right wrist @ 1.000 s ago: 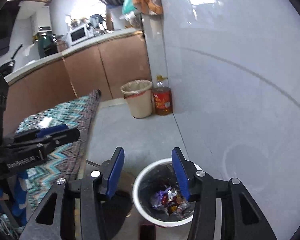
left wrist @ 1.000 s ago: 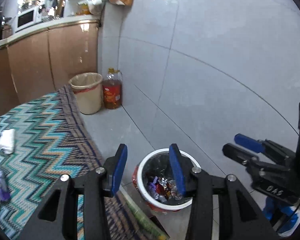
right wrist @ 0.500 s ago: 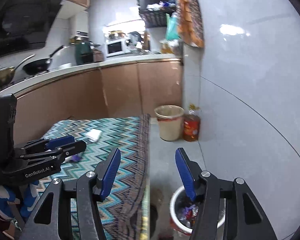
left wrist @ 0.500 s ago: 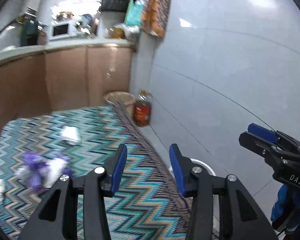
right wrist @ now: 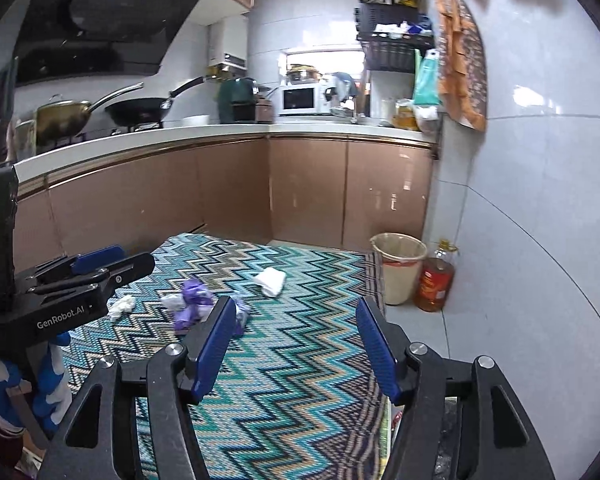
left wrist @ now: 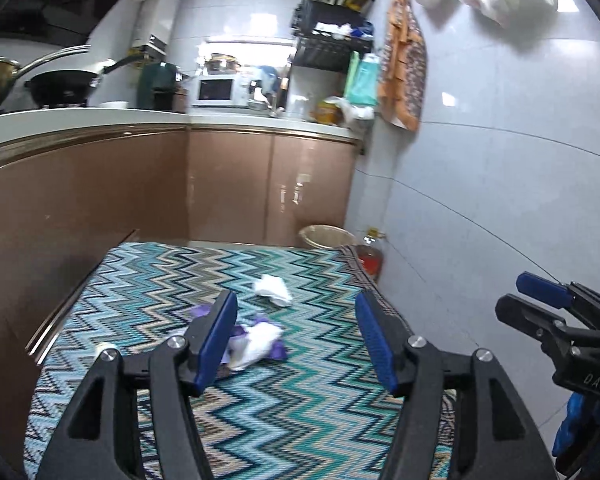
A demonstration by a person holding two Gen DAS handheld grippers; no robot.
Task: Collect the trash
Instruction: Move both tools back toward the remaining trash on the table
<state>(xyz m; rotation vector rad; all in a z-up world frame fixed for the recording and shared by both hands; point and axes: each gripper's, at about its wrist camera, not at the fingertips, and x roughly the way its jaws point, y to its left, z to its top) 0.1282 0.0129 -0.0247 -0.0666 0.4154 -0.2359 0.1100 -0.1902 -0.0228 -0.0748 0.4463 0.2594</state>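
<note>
Trash lies on a zigzag-patterned mat [left wrist: 284,400] [right wrist: 300,360]. A crumpled white tissue [left wrist: 273,289] [right wrist: 270,280] sits near the mat's far middle. Closer, purple and white wrappers [left wrist: 256,340] [right wrist: 194,304] lie bunched together, and a small white scrap [right wrist: 121,306] rests to their left. My left gripper [left wrist: 296,340] hovers above the mat, its jaws opening with nothing between them; the wrappers show just beyond its left finger. My right gripper [right wrist: 296,344] also hangs over the mat, jaws opening and empty. Each gripper appears at the edge of the other's view.
A beige bin [right wrist: 398,272] and a bottle of amber oil [right wrist: 436,280] stand on the floor by the tiled right wall. Brown kitchen cabinets [left wrist: 228,188] close off the far side and left of the mat. Pans and a microwave sit on the counter.
Both grippers have swung up and left, away from the white bin of wrappers by the wall, and now face the mat. Both pairs of jaws stand wider apart.
</note>
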